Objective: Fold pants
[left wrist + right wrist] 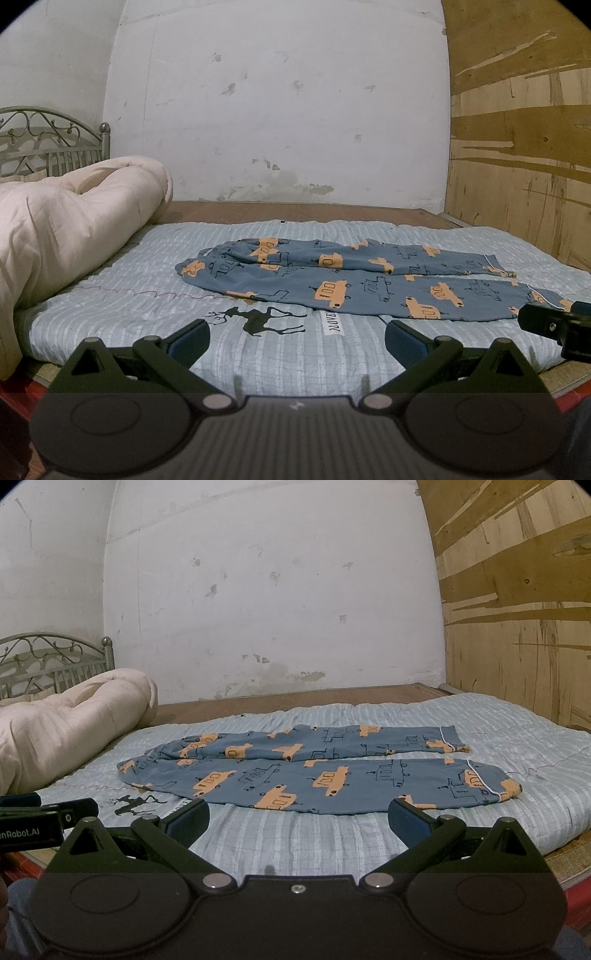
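We see blue pants [317, 771] printed with orange cars; beneath them a pale blue striped quilt [295, 842] bearing a black deer [264, 319]; beside it a cream duvet [74, 214].

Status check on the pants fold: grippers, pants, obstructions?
Left gripper and right gripper open, empty, short of the pants. Pants flat on the blue quilt, legs side by side, unfolded. Rolled cream comforter off left, clear.

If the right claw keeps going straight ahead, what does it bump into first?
Probably the near leg of the pants. The open right claw hovers over bare blue quilt and points at that leg, which lies flat just beyond its fingertips. How high it hovers is hard to judge.
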`<state>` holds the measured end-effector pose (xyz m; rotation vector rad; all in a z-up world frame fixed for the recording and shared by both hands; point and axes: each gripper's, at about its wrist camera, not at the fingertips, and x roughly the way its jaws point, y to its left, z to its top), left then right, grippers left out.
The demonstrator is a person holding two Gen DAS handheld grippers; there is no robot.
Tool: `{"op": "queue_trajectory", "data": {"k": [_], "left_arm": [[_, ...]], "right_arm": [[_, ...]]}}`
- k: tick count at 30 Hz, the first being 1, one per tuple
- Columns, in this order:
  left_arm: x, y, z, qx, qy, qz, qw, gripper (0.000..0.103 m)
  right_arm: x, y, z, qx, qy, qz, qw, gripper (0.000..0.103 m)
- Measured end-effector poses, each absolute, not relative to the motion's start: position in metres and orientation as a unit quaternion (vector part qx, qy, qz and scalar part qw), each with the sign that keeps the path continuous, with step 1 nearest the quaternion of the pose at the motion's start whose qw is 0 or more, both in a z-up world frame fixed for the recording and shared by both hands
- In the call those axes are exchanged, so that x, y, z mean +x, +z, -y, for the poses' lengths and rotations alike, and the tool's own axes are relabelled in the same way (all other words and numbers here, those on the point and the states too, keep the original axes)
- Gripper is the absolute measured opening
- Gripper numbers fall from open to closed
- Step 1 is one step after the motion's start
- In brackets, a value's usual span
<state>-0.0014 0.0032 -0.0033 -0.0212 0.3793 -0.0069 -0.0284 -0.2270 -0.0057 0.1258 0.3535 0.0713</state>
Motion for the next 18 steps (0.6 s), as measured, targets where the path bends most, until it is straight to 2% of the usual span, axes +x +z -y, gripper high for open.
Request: {"op": "queue_trajectory", "data": {"k": [18], "left_arm": [[-0.0017, -0.0041, -0.0016, -0.010, -0.002, -0.191, 0.982, 0.102]], "right_arm": [[-0.0286, -0.0057, 0.2272, 0.062, 0.036, -0.176, 0.982, 0.102]]}}
